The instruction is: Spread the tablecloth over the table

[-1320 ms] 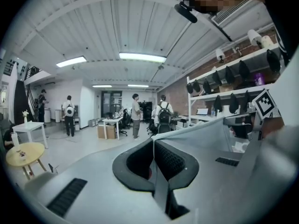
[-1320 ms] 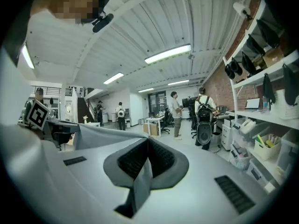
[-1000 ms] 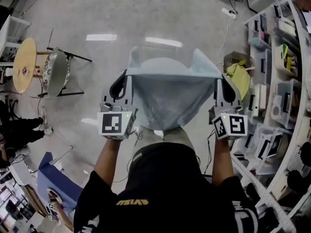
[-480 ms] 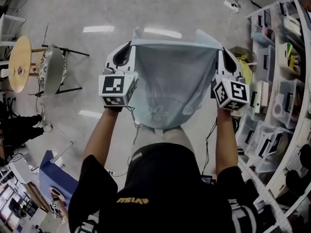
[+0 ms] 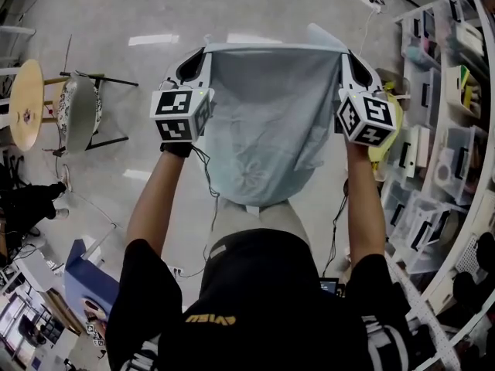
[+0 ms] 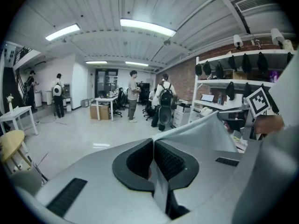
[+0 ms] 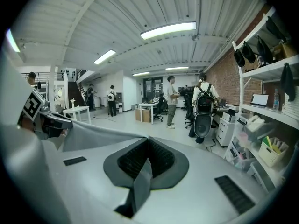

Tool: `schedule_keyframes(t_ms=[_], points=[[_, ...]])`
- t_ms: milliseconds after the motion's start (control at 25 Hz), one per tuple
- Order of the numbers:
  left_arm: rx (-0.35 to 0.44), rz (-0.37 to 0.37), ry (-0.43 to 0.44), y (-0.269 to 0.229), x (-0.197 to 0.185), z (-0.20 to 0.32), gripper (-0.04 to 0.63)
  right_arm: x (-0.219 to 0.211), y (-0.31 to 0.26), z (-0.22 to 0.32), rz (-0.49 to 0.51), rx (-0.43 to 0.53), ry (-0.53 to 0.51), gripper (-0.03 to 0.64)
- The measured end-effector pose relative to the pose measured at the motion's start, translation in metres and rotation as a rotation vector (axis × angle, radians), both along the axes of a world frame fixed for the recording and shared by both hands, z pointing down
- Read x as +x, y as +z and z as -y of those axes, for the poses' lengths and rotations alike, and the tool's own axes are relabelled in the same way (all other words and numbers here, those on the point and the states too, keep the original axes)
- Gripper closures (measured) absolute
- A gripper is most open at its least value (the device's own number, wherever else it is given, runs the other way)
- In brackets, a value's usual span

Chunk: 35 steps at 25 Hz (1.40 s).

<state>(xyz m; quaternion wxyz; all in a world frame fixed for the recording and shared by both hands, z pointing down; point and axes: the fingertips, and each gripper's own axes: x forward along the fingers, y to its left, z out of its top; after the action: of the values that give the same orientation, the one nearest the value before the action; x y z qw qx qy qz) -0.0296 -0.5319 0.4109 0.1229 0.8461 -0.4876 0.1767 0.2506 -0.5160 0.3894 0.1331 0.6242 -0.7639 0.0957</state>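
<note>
Clamped shut, the left gripper [image 5: 206, 51] is pinching one top corner of a pale blue tablecloth [image 5: 267, 122], a fold of fabric pressed between its jaws. A round wooden table [image 5: 27, 103] and a chair [image 5: 77, 113] are standing well off to its left on the grey floor [image 5: 116, 14]. The person is holding both arms stretched forward, and the cloth is hanging in the air, pulled taut along its top edge between the two grippers and draping down toward the person's waist. The right gripper [image 5: 346, 52], jaws likewise closed on the opposite corner, is working beside shelves [image 5: 452, 130] crowded with bins. People [image 6: 133, 94] are standing across the room beyond.
</note>
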Motion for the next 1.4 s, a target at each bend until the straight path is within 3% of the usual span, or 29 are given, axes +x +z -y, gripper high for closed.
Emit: schedule_keyframes(t_ms=[280,440,560,720,920,960,1000,1040,1120,1160,1280,1400], points=[[0.030,-0.006,-0.031,-0.023,-0.006,0.023,0.574,-0.005,-0.023,0.029,0.005,0.060,-0.024,0.614],[0.130,0.018,-0.070,-0.058,-0.012,0.055,0.574,-0.009,-0.048,0.058,-0.012,0.131,-0.059,0.614],[0.128,0.042,-0.085,-0.070,-0.020,0.089,0.574,-0.017,-0.053,0.086,-0.026,0.136,-0.077,0.614],[0.078,0.152,-0.054,-0.046,-0.035,0.136,0.574,-0.033,-0.033,0.127,-0.061,0.076,-0.074,0.614],[0.024,0.317,0.018,0.016,-0.046,0.168,0.572,-0.045,0.020,0.163,-0.137,-0.042,-0.046,0.612],[0.017,0.330,0.011,0.030,-0.048,0.175,0.531,-0.043,0.035,0.169,-0.138,-0.077,-0.039,0.606],[0.004,0.335,-0.002,0.044,-0.051,0.181,0.424,-0.038,0.052,0.173,-0.131,-0.118,-0.027,0.587],[-0.019,0.338,-0.016,0.058,-0.054,0.186,0.324,-0.033,0.070,0.175,-0.112,-0.164,-0.015,0.499],[-0.073,0.355,-0.043,0.082,-0.064,0.189,0.279,-0.028,0.104,0.176,-0.051,-0.253,-0.019,0.257],[-0.091,0.372,-0.052,0.090,-0.068,0.188,0.279,-0.028,0.116,0.175,-0.024,-0.282,-0.033,0.172],[-0.109,0.437,-0.054,0.108,-0.077,0.179,0.281,-0.028,0.132,0.168,0.026,-0.314,-0.056,0.179],[-0.134,0.466,-0.045,0.124,-0.089,0.165,0.281,-0.027,0.135,0.160,-0.008,-0.327,-0.099,0.182]])
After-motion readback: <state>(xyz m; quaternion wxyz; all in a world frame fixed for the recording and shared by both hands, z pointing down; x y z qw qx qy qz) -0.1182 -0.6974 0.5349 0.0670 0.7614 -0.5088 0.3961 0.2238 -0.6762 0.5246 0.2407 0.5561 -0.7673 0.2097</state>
